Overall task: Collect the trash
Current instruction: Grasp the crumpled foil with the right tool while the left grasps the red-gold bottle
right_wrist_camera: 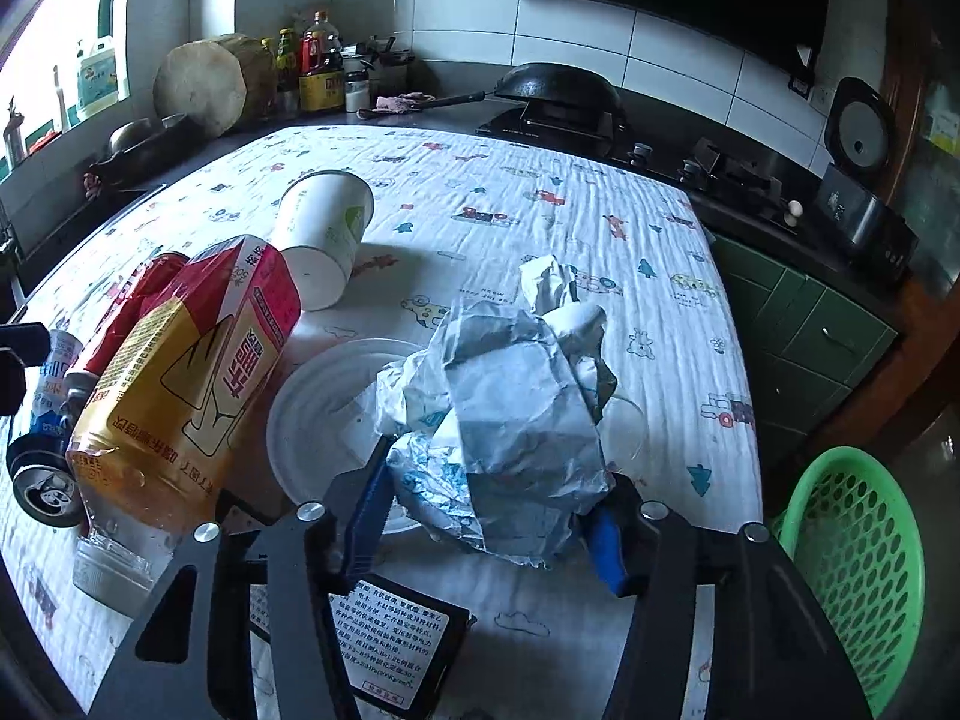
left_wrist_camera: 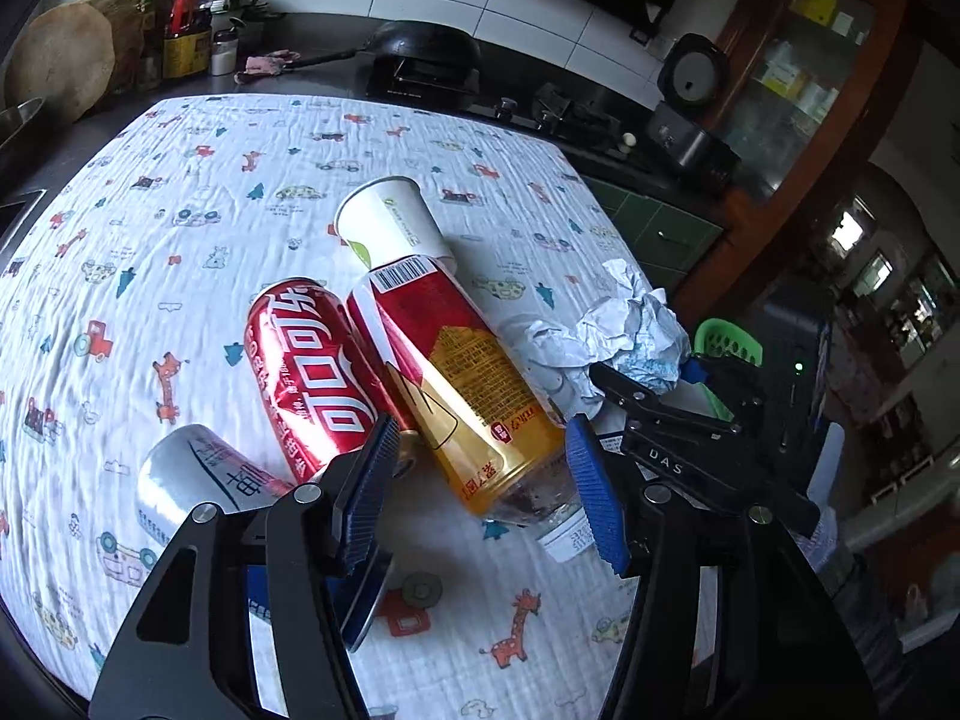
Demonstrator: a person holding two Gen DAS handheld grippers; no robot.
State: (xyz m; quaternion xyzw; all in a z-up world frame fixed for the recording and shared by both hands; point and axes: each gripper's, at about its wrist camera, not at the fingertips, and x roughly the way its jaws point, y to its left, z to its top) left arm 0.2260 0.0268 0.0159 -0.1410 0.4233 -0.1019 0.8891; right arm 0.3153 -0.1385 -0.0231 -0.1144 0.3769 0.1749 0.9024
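Pickup step. Right gripper (right_wrist_camera: 489, 519) clamped on crumpled paper (right_wrist_camera: 510, 420), paper just above white plate (right_wrist_camera: 318, 408) on table. Left gripper (left_wrist_camera: 480, 492) apart, straddling yellow bottle (left_wrist_camera: 456, 384). Next, I judge: carry paper to green basket (right_wrist_camera: 852, 570).

cloth (left_wrist_camera: 240, 180) white, cartoon print | can (left_wrist_camera: 312, 366) red | bottle (left_wrist_camera: 456, 384) red-yellow | basket (right_wrist_camera: 852, 564) green

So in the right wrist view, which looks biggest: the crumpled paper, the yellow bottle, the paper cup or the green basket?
1. yellow bottle and crumpled paper, about alike; both lie near the camera, so unsure
2. green basket, partly cut off
3. paper cup, farthest away
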